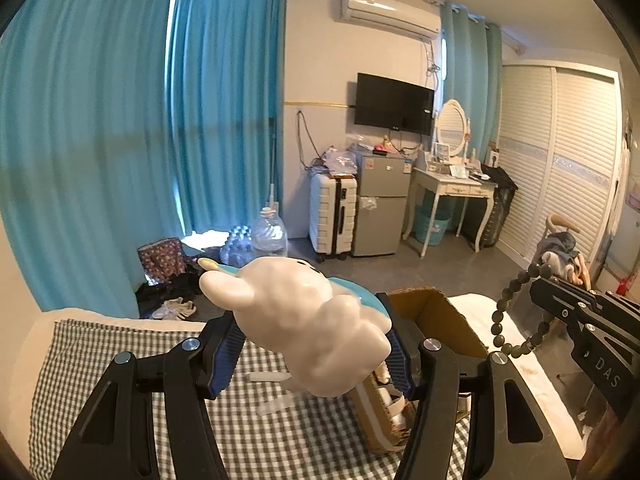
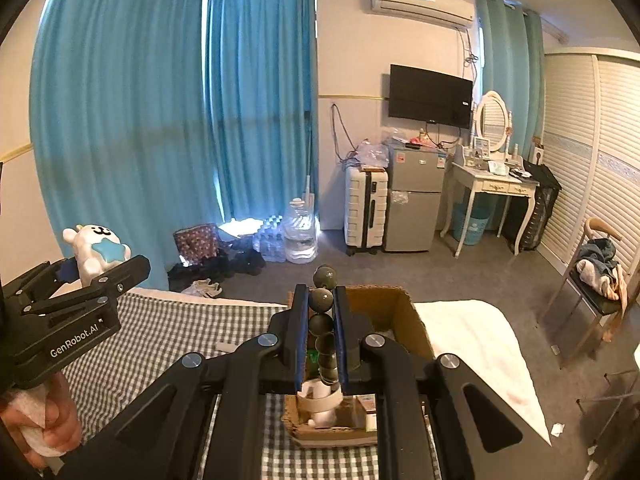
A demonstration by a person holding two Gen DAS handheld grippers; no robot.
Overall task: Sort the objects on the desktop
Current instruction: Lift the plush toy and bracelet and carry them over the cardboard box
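Observation:
A white rabbit figurine (image 1: 304, 320) with a blue star on its front is clamped between the blue pads of my left gripper (image 1: 312, 340), above the checked cloth (image 1: 120, 344). The right wrist view shows the figurine (image 2: 94, 244) in that gripper (image 2: 100, 268) at the far left. My right gripper (image 2: 321, 320) is shut on a string of dark round beads (image 2: 322, 300), which loops out past its fingers (image 1: 500, 320). Both grippers hover near an open cardboard box (image 2: 408, 316) holding several small items.
A white cloth (image 2: 480, 340) lies right of the box. Small white pieces (image 1: 268, 378) lie on the checked cloth under the figurine. A hand (image 2: 44, 428) grips the left gripper's handle. A chair with clothes (image 2: 600, 276) stands on the floor at the right.

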